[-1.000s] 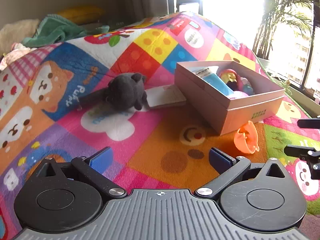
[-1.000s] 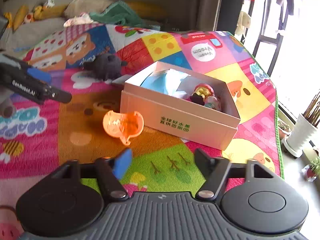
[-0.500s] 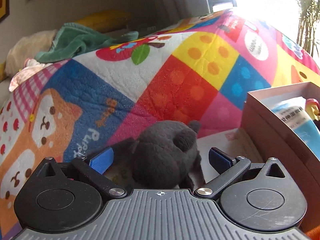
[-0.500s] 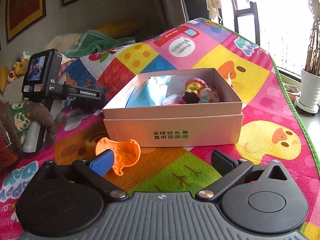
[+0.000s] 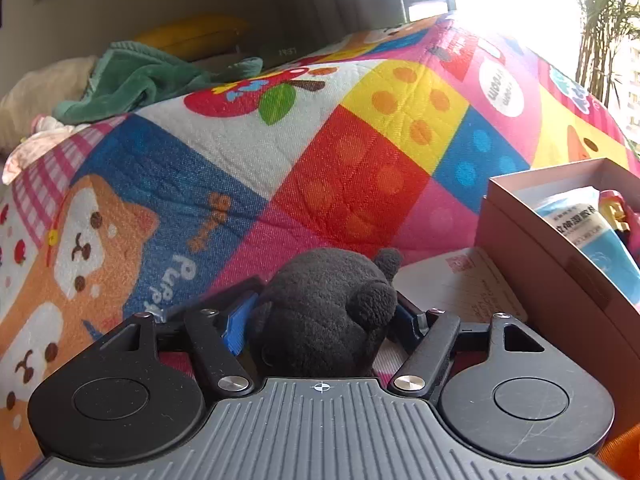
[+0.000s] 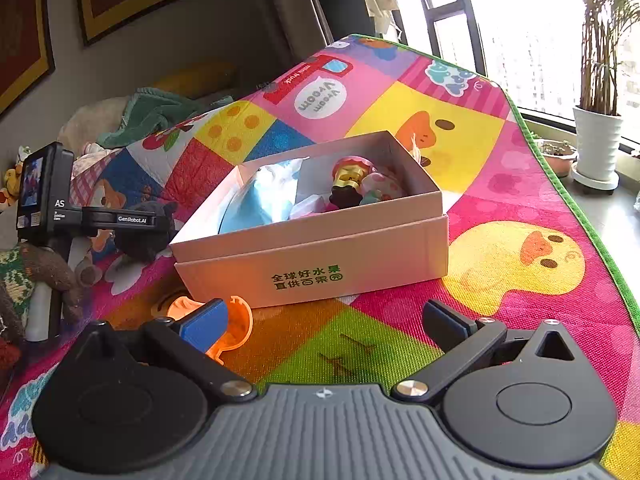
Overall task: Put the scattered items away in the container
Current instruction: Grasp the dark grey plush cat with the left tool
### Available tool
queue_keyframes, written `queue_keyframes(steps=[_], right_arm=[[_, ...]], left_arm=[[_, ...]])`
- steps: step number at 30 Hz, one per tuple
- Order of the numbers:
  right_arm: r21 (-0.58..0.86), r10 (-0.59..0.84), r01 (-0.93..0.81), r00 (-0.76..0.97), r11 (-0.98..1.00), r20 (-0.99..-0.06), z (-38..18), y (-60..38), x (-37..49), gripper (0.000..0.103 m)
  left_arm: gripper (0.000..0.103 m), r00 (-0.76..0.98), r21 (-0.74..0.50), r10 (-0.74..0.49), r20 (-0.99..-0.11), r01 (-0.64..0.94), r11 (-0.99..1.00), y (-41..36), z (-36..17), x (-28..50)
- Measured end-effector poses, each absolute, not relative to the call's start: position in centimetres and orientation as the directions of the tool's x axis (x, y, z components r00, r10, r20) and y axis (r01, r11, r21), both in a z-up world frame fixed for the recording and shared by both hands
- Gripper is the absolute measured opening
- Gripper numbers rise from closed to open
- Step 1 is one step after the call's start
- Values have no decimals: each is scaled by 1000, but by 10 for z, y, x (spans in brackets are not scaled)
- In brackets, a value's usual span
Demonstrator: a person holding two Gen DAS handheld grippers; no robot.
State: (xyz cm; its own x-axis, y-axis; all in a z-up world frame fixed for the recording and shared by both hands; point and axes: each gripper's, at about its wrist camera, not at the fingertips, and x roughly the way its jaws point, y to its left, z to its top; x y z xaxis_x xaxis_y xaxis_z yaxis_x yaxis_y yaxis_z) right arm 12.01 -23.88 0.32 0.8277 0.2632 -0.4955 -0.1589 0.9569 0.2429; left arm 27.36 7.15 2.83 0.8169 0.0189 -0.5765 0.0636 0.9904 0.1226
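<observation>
A dark grey plush toy (image 5: 320, 308) lies on the colourful play mat (image 5: 360, 168), partly on a white card (image 5: 460, 284). My left gripper (image 5: 324, 316) is around it, jaws closing, and both blue pads (image 5: 236, 324) touch its sides. The right wrist view shows that left gripper (image 6: 120, 220) at the plush (image 6: 148, 236). The open cardboard box (image 6: 312, 256) holds a blue packet and small toys; in the left wrist view its corner (image 5: 540, 248) stands to the right. An orange plastic toy (image 6: 240, 320) lies before the box, just beyond the left finger of my open, empty right gripper (image 6: 324, 320).
A hand in a knitted sleeve (image 6: 40, 272) holds the left gripper's handle. A green towel (image 5: 136, 80) and pillows lie at the mat's far end. The mat's green edge (image 6: 580, 216) runs on the right, with a white plant pot (image 6: 596, 144) on the floor beyond.
My left gripper advanced to the plush toy and its jaws came in from wide to the toy's sides. My right gripper rolled and came nearer the orange toy, jaws staying wide.
</observation>
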Motion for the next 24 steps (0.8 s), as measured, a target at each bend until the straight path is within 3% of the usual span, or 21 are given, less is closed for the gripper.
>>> queue_keyframes(steps=[9, 14, 17, 24], right_arm=[[297, 281, -141, 814, 945, -508, 0, -245, 124, 103], [339, 288, -108, 791, 934, -540, -5, -251, 131, 103], [350, 291, -96, 773, 932, -564, -8, -253, 136, 103], [273, 262, -114, 750, 955, -607, -7, -241, 140, 103]], left_arm=[[74, 771, -51, -252, -585, 276, 960, 52, 60, 152], [75, 718, -131, -360, -596, 355, 926, 39, 49, 100], [94, 710, -153, -356, -608, 335, 930, 37, 33, 89], [101, 709, -165, -355, -610, 324, 931, 35, 18, 77]])
